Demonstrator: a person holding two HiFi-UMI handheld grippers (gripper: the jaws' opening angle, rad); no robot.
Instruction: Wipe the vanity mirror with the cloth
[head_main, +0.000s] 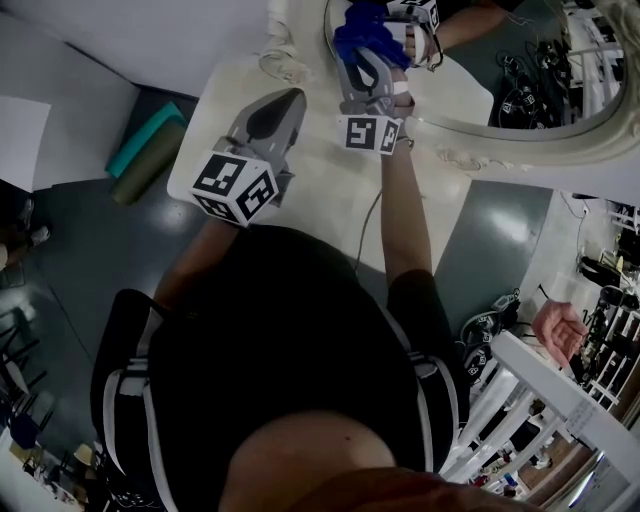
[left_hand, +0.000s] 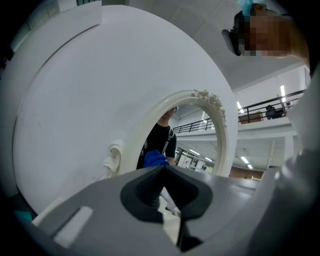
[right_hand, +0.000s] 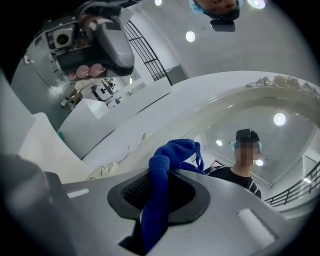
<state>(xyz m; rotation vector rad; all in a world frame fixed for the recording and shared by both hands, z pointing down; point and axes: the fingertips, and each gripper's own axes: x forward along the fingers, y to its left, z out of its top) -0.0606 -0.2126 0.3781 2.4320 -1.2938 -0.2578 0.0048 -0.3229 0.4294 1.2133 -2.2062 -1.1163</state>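
Observation:
The oval vanity mirror (head_main: 520, 70) in its ornate cream frame (head_main: 470, 155) stands at the back right of the white vanity top (head_main: 320, 190). My right gripper (head_main: 366, 58) is shut on a blue cloth (head_main: 362, 32) and holds it at the mirror's lower left edge. In the right gripper view the cloth (right_hand: 161, 197) hangs bunched between the shut jaws, with the mirror glass (right_hand: 270, 135) just ahead. My left gripper (head_main: 288, 100) hovers over the vanity top, left of the mirror, shut and holding nothing. In the left gripper view (left_hand: 164, 168) it faces the mirror frame (left_hand: 220, 125).
A teal rolled mat (head_main: 150, 140) lies on the dark floor left of the vanity. A thin cable (head_main: 366, 228) trails across the vanity top. White railing (head_main: 530, 400) and another person's hand (head_main: 560, 325) are at the lower right, beside equipment racks (head_main: 615, 270).

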